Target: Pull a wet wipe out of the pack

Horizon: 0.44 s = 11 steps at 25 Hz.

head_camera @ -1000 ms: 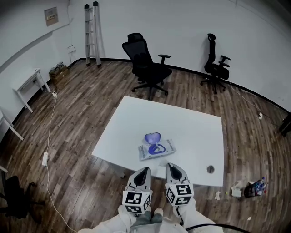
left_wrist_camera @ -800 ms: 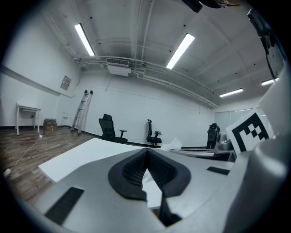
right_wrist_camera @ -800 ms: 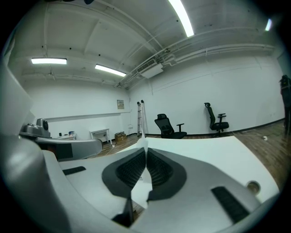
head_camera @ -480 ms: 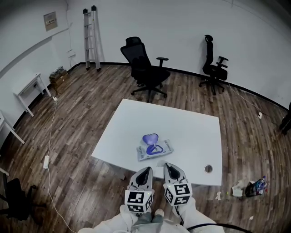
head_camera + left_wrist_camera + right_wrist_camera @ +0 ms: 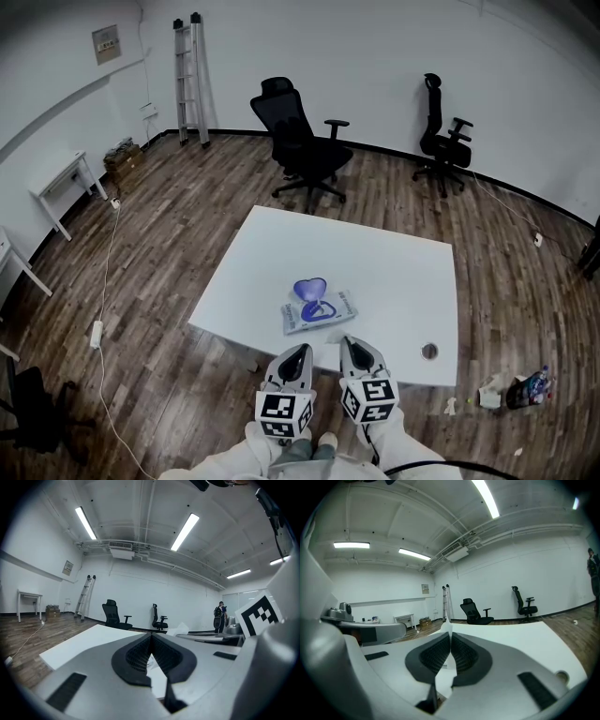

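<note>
A flat wet wipe pack (image 5: 321,310) with a blue label lies on the white table (image 5: 394,272), near the front edge. Its blue heart-shaped lid (image 5: 310,287) stands flipped open at the far side. Both grippers hover side by side just before the table's near edge, short of the pack. My left gripper (image 5: 297,356) has its jaws closed together with nothing between them, seen also in the left gripper view (image 5: 151,641). My right gripper (image 5: 352,349) is likewise shut and empty (image 5: 450,639). The pack is mostly hidden behind the jaws in both gripper views.
A round cable hole (image 5: 429,351) sits in the table's front right corner. Two black office chairs (image 5: 302,141) (image 5: 444,137) stand beyond the table, a ladder (image 5: 191,75) leans on the far wall. Rubbish (image 5: 511,388) lies on the floor at right. A cable with power strip (image 5: 95,332) runs along the left.
</note>
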{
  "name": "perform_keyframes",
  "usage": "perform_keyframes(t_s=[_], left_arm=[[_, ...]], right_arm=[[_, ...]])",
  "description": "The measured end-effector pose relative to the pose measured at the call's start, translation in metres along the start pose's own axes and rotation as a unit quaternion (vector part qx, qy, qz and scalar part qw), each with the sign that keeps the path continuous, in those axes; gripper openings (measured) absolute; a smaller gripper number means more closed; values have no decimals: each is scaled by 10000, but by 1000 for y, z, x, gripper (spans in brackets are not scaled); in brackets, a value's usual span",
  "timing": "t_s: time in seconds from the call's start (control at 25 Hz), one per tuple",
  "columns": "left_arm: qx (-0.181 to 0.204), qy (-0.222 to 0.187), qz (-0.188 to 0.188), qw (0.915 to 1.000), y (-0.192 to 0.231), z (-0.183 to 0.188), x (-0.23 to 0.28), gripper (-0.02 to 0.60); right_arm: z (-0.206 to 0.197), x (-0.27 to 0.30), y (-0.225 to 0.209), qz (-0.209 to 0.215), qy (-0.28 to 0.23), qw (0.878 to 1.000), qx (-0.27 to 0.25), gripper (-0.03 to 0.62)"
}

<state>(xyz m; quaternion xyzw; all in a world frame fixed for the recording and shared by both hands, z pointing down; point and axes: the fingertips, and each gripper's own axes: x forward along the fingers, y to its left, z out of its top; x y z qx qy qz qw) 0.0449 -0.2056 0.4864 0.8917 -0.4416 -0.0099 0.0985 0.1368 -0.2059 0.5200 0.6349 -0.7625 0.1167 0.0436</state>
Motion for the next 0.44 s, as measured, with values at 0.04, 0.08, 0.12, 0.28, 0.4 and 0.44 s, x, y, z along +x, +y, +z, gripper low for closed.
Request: perform_keyframes(t_s=[0.04, 0.08, 0.12, 0.28, 0.4, 0.44], left_arm=[[1, -4, 2, 10000, 0, 0, 1, -3], [1, -7, 0, 10000, 0, 1, 1, -3], [0, -7, -2, 10000, 0, 1, 1, -3], [-11, 5, -1, 10000, -3, 0, 2, -3], [-9, -7, 12, 10000, -6, 0, 3, -3], [-8, -15, 15, 10000, -7, 0, 4, -3]], right_arm=[[0, 0, -1, -2, -3, 10000, 5, 12], [0, 0, -1, -6, -4, 10000, 8, 12], [0, 0, -1, -8, -6, 10000, 9, 12], [1, -1, -3, 6, -8, 10000, 10, 12], [1, -2, -6, 16, -14, 10000, 7, 12], [1, -3, -8, 16, -16, 10000, 7, 12]])
